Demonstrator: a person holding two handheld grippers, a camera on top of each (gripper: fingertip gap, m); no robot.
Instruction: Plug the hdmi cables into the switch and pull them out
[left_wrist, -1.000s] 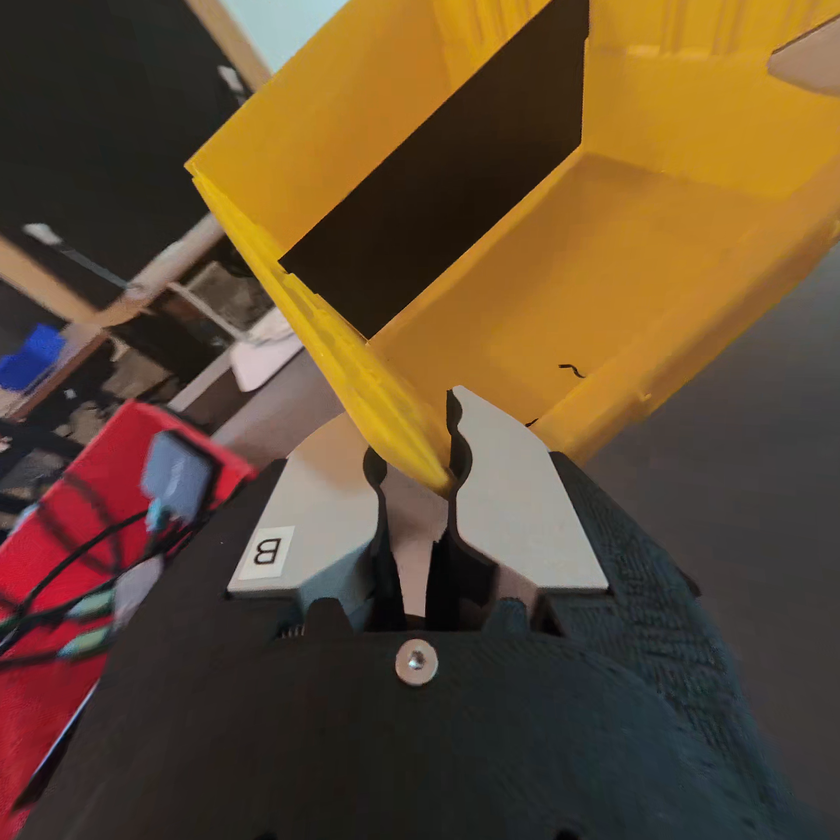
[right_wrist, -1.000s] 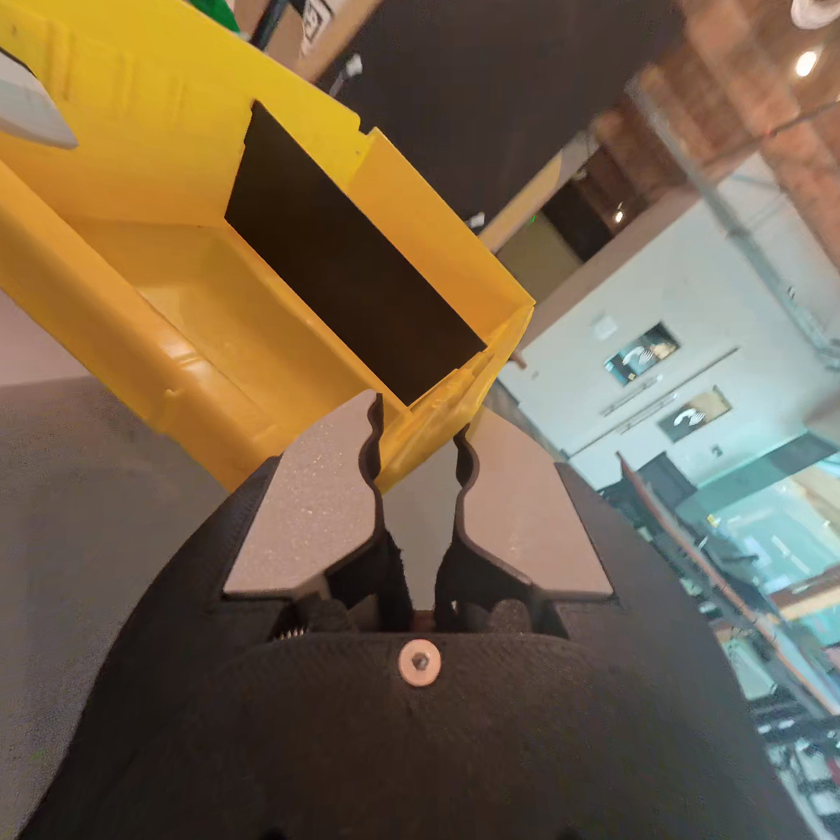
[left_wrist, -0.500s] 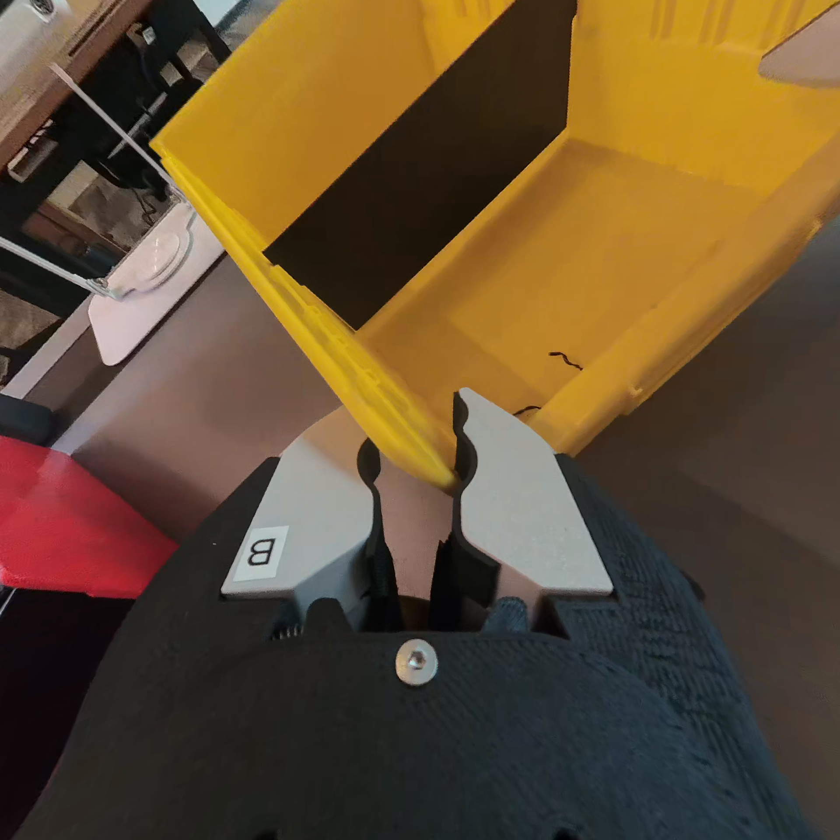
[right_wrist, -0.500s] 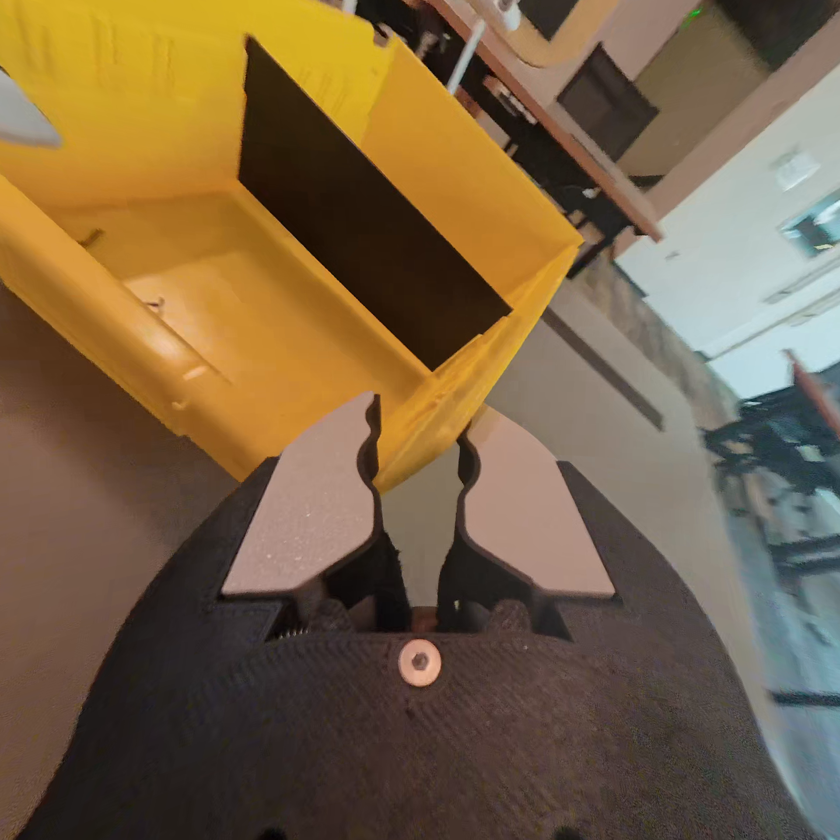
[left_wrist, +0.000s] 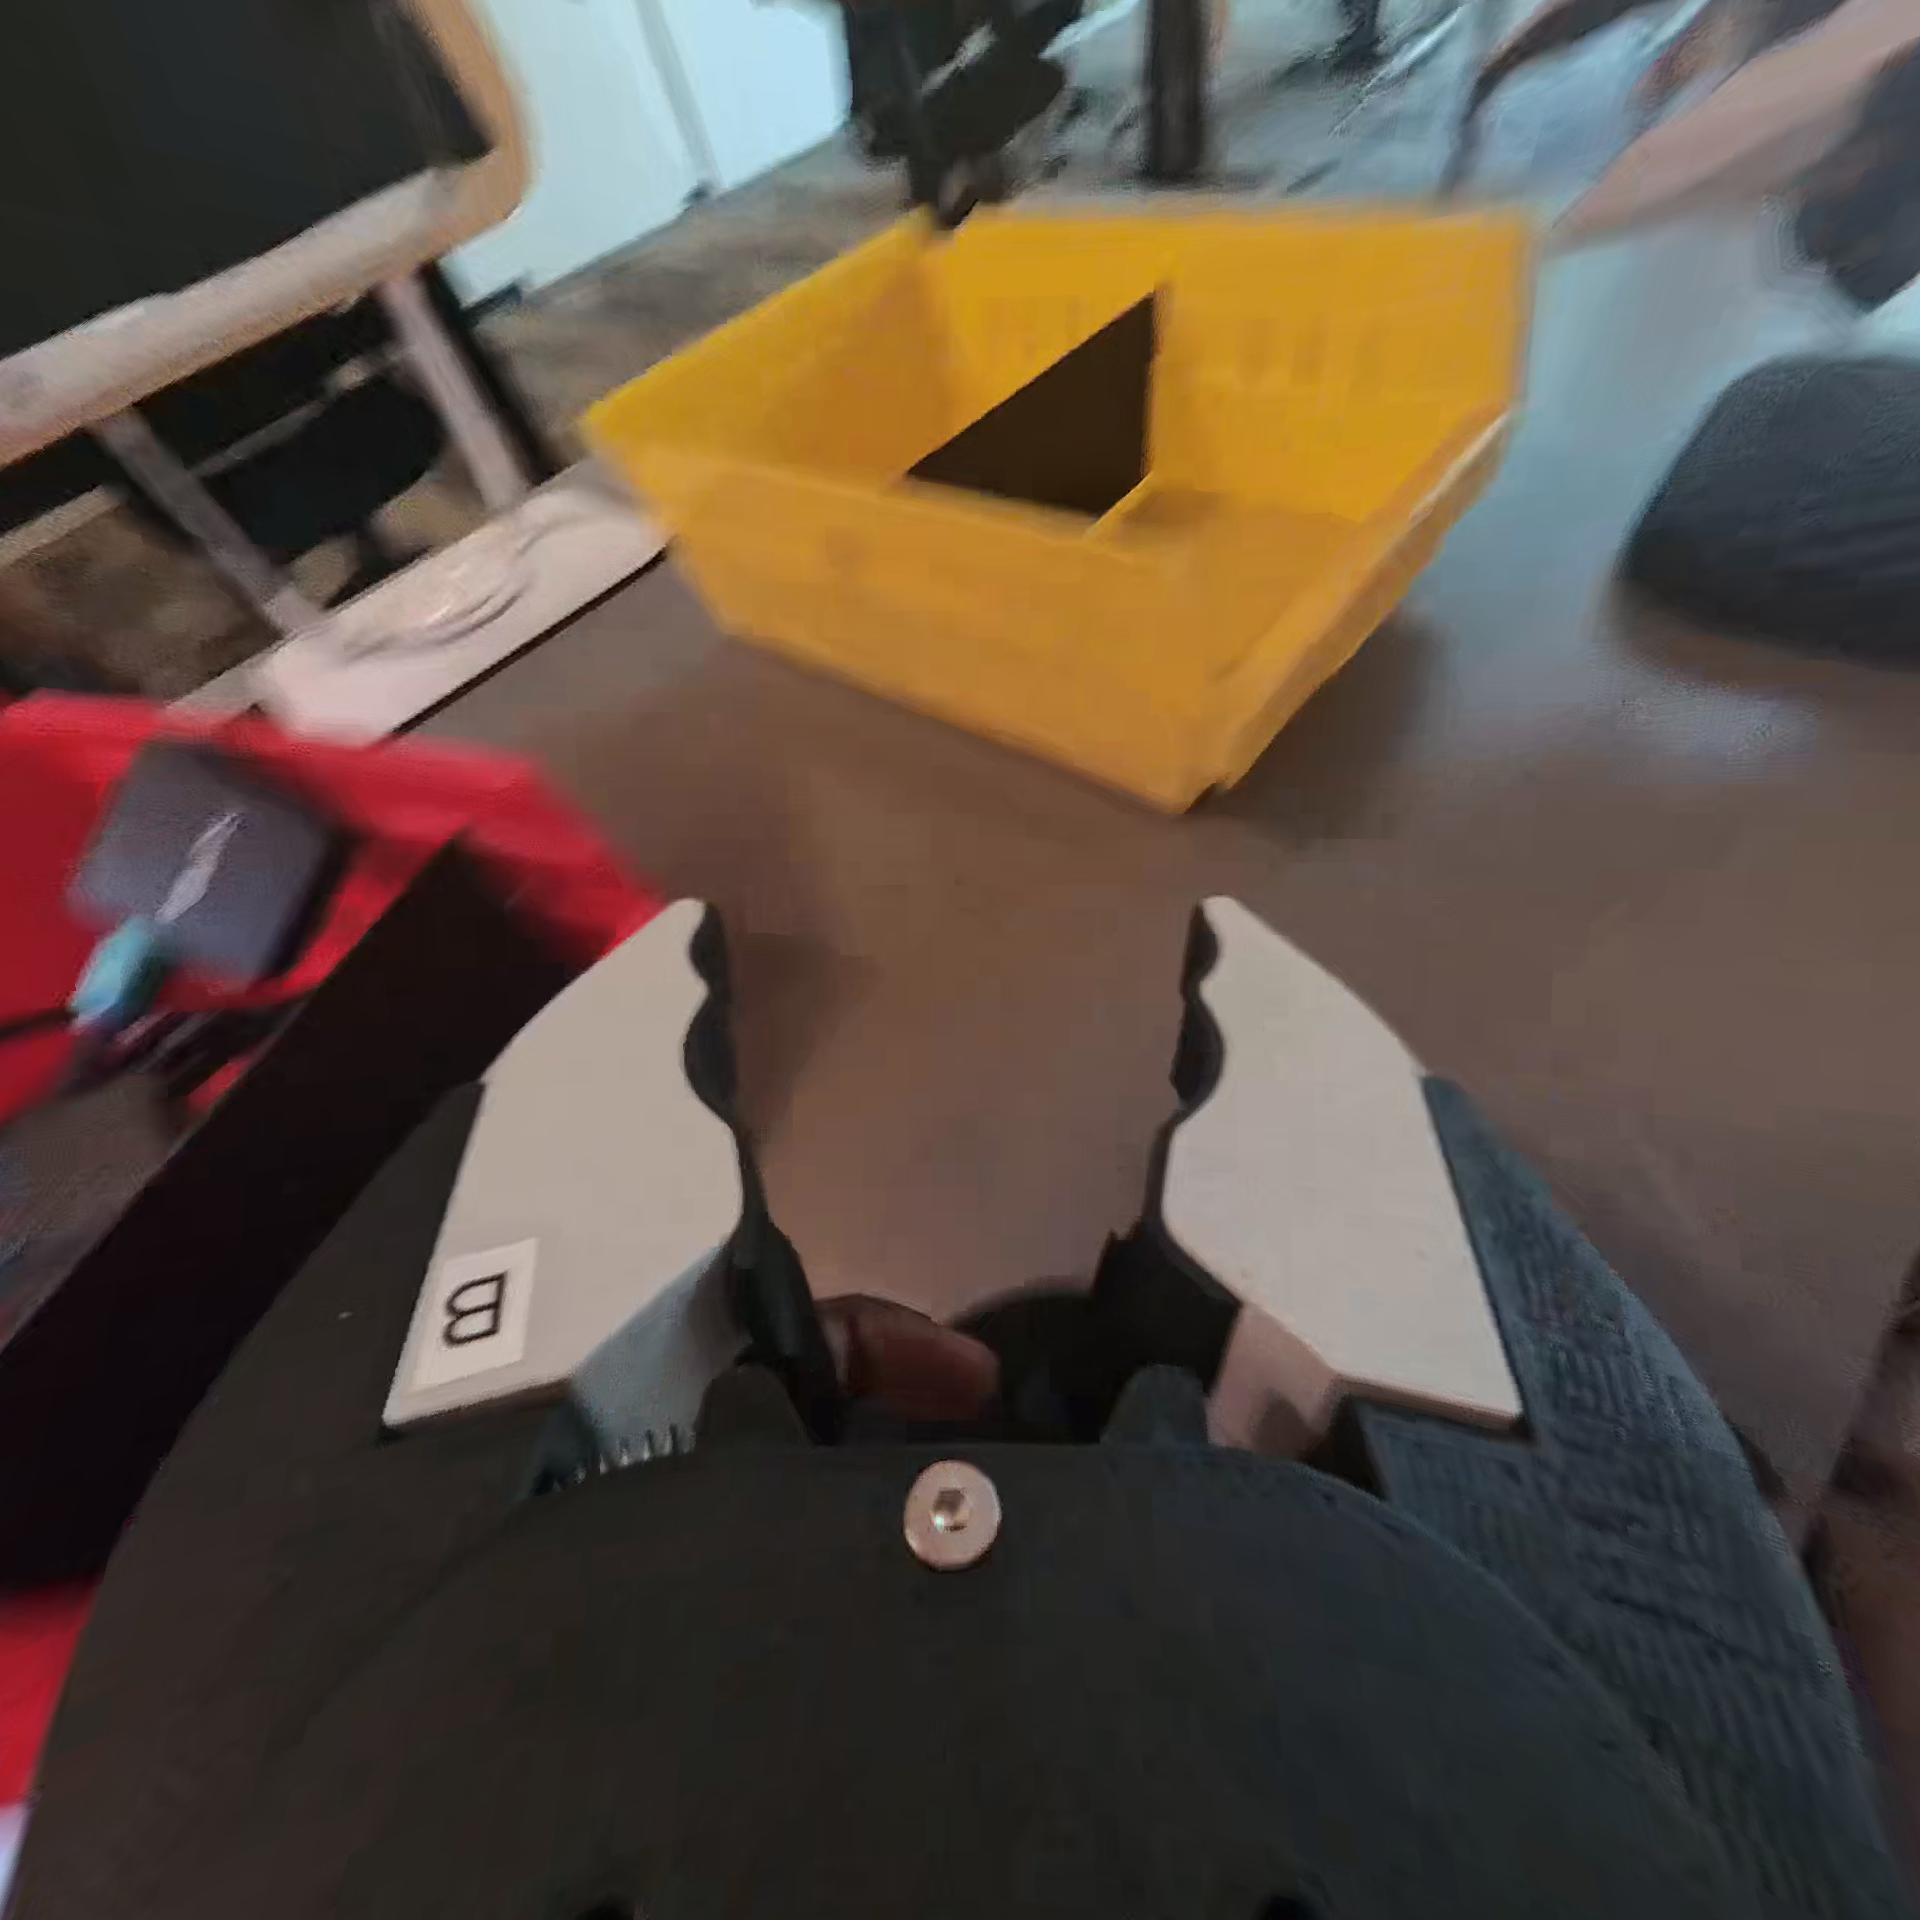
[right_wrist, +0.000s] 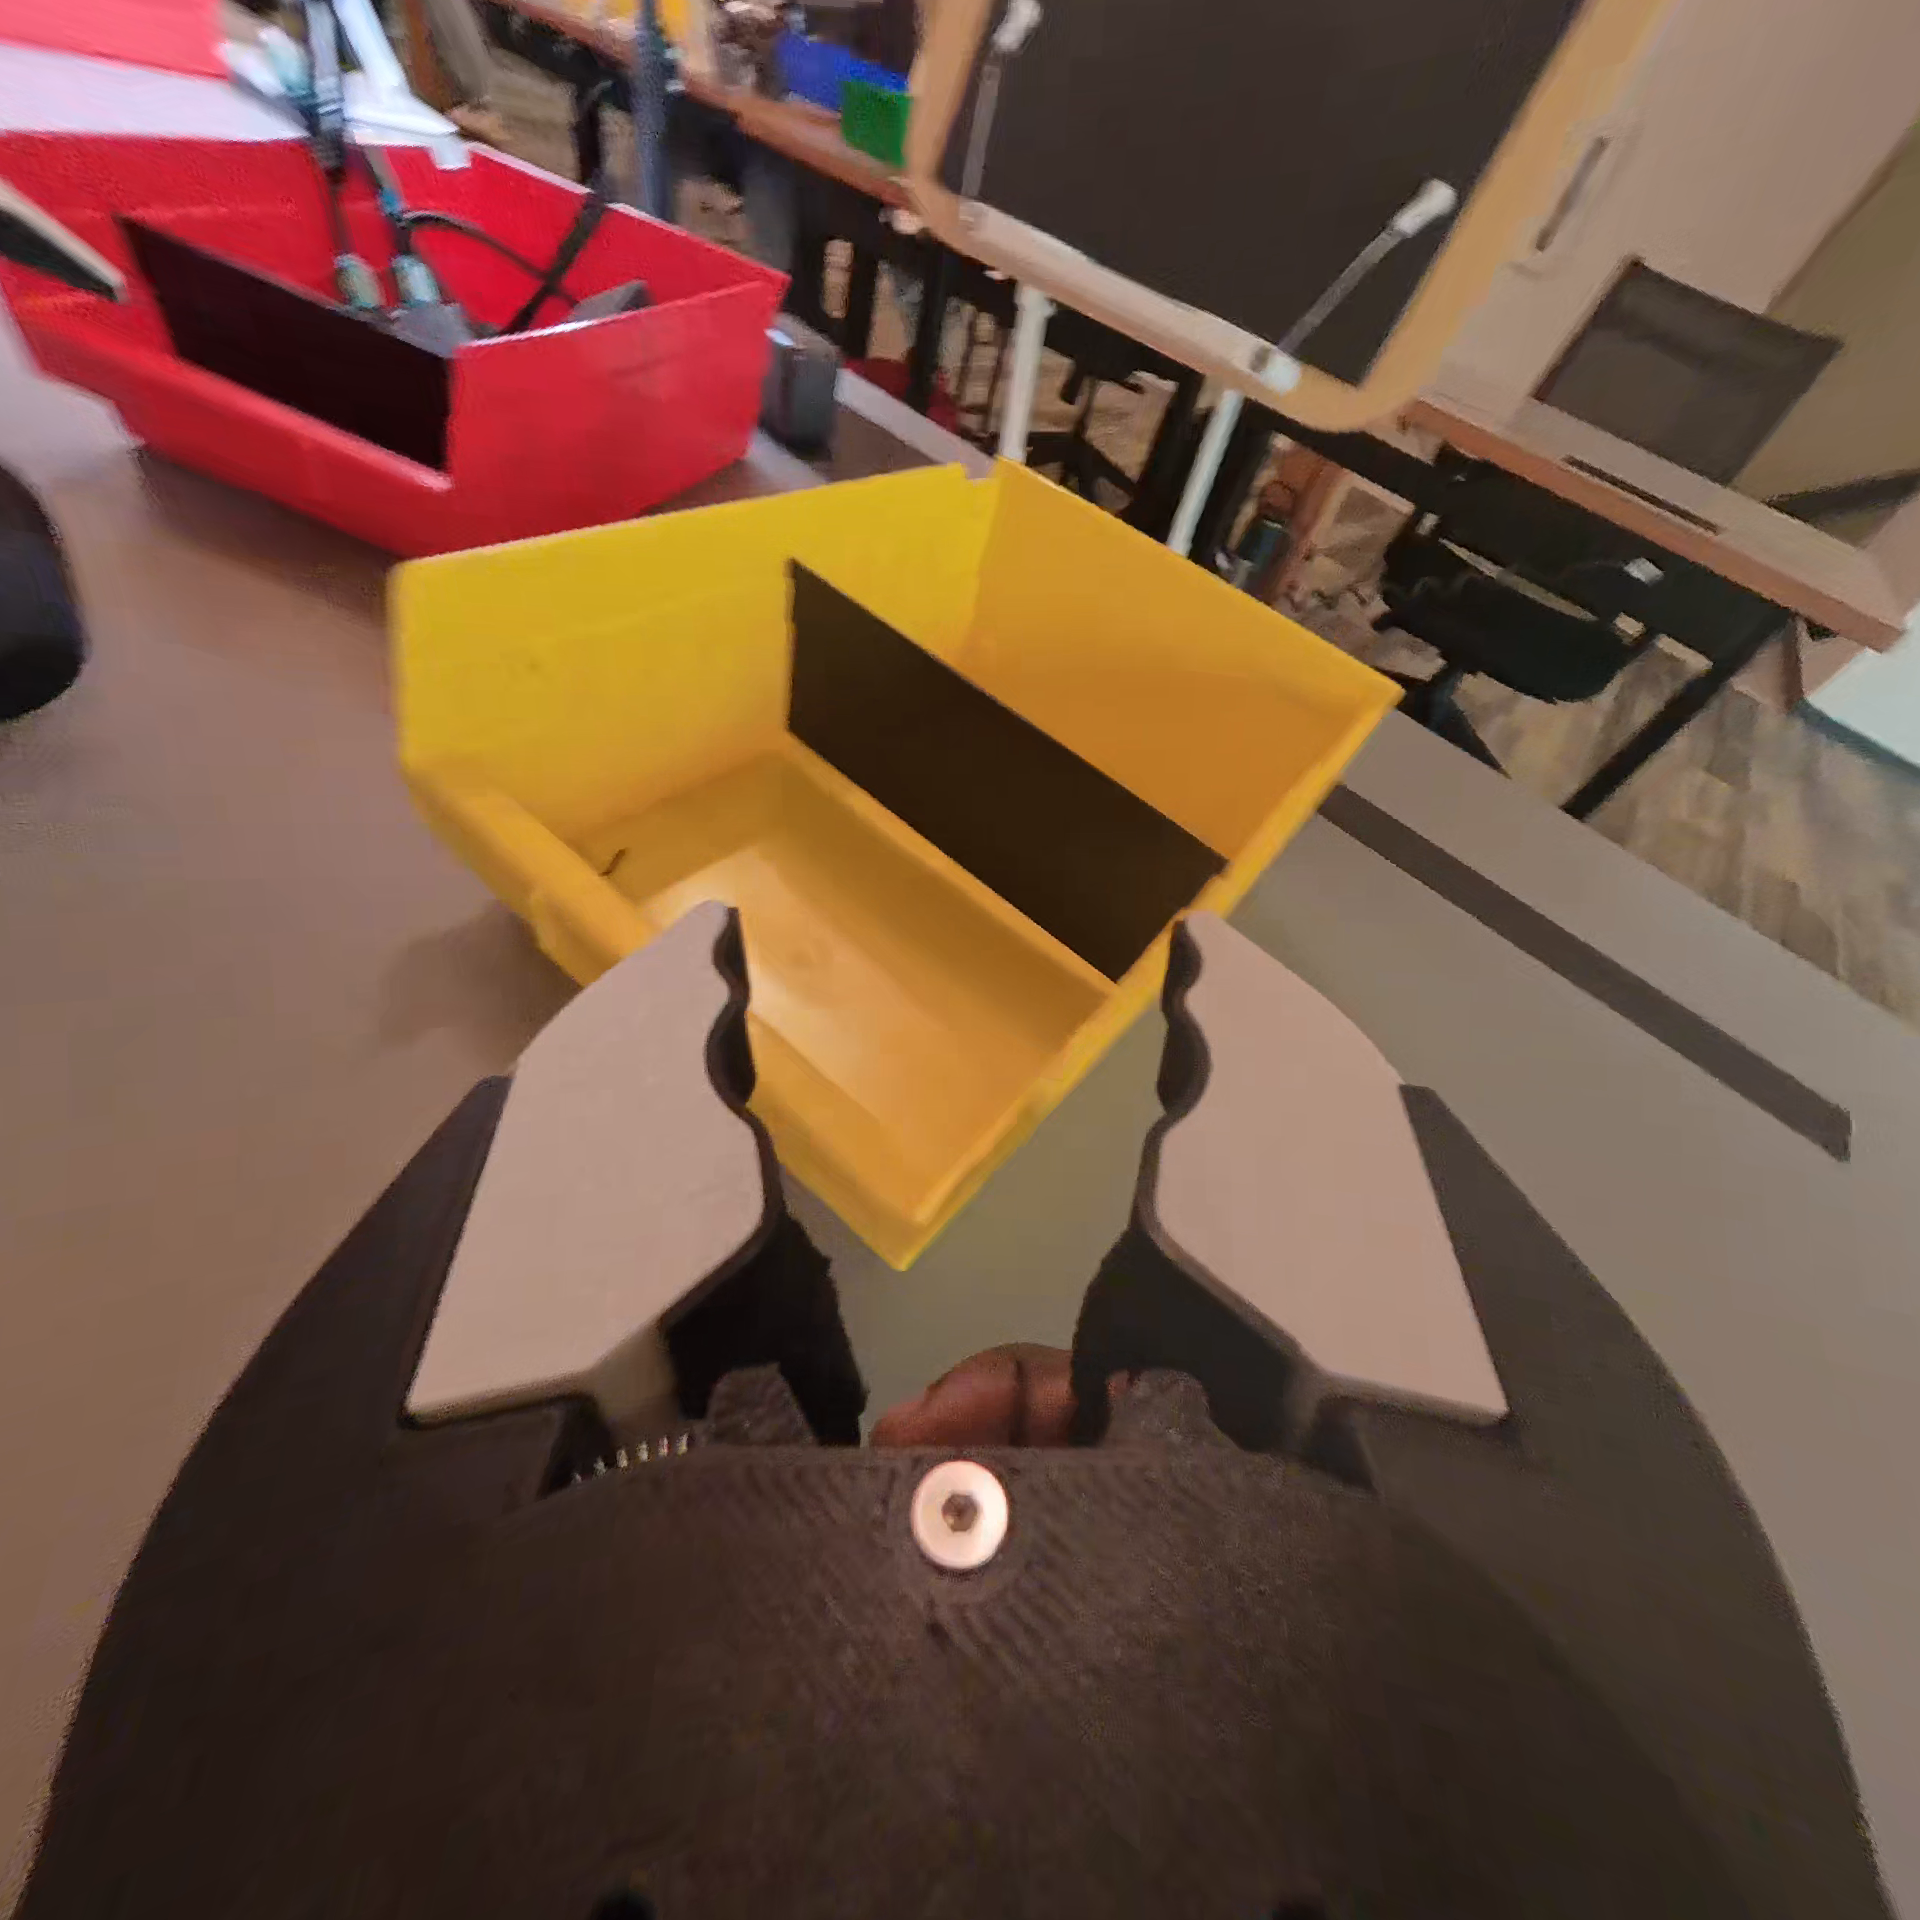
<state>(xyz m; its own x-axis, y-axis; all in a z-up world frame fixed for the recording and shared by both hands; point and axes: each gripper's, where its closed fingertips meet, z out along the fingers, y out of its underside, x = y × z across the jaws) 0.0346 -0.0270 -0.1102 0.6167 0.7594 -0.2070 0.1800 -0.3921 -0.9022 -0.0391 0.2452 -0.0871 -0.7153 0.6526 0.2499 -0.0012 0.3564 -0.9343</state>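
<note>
My left gripper (left_wrist: 954, 920) is open and empty above the brown table (left_wrist: 1039, 987). My right gripper (right_wrist: 954, 925) is open and empty; the near corner of the yellow bin (right_wrist: 582, 665) shows between its fingers, untouched. The yellow bin (left_wrist: 997, 613) stands on the table with a black divider (right_wrist: 987, 769) inside it. The red bin (right_wrist: 582, 416) holds a dark grey switch (left_wrist: 197, 852) with teal-ended black cables (right_wrist: 416, 275) plugged in; in the left wrist view the red bin (left_wrist: 436, 821) is at my left. The left wrist view is blurred.
A white sheet (left_wrist: 447, 613) lies at the table's far left edge. A dark strip (right_wrist: 1579, 966) crosses the table right of the yellow bin. A small dark object (right_wrist: 800, 379) stands behind the red bin. Desks and chairs (right_wrist: 1507, 623) lie beyond the table.
Both grippers were shut on opposite walls of the yellow bin, holding it tilted. Both have opened wide and drawn back. The bin now stands on the table.
</note>
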